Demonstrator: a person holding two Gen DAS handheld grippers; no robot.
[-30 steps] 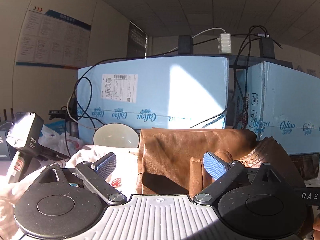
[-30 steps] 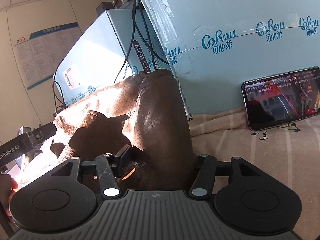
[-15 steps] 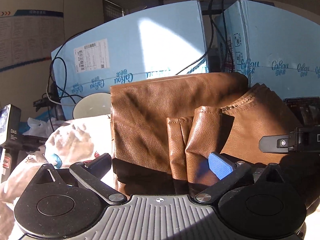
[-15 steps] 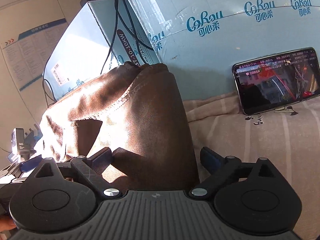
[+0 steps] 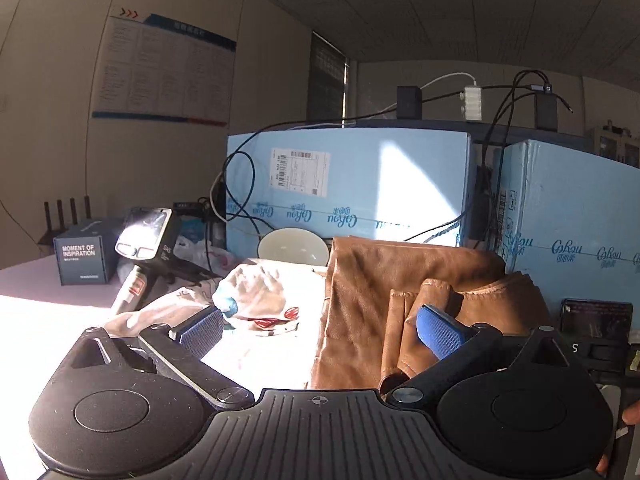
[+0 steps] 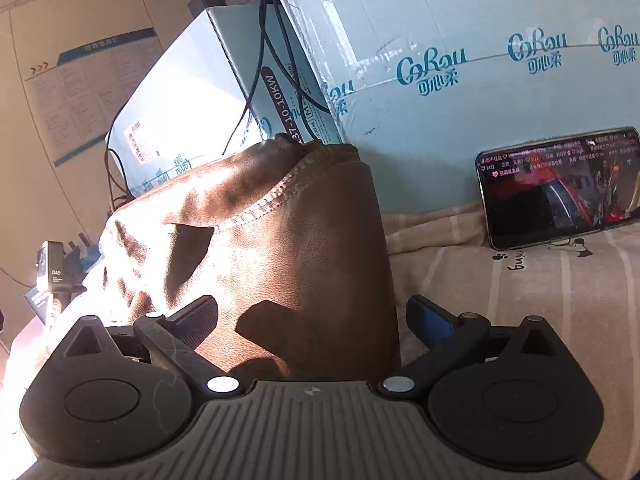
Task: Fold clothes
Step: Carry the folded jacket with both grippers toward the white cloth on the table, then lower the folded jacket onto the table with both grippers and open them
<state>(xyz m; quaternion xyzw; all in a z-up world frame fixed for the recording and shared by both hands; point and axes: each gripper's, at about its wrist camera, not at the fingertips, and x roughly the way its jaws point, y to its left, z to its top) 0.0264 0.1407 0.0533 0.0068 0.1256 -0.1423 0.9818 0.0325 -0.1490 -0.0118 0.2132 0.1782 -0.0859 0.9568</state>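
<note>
My left tool (image 5: 318, 326) stands spread as wide as it goes and holds nothing; its blue pads (image 5: 438, 330) hang above the near edge of the brown leather garment (image 5: 400, 292) without pressing on it. My right tool (image 6: 312, 318) is opening, its jaws almost fully apart, and the garment's folded end (image 6: 280, 248) lies between them but is not pinched, so I judge I have let go of it.

That garment is the task's thing. It lies bunched in 2 or more layers on the striped cloth (image 6: 520, 280) over the tabletop, its far side against the blue cartons (image 5: 360, 192). From both views it looks folded over on itself, with a stitched hem (image 6: 276, 200) turned up on top, though the layers sit lumpy, not flat. I would call this piece mostly done, needing perhaps 1 more smoothing or fold.

Left of it lies a white printed cloth (image 5: 256, 296), crumpled in the sun and unfolded; I take that as the work left. A phone (image 6: 560, 188) leans on the carton to the right.
</note>
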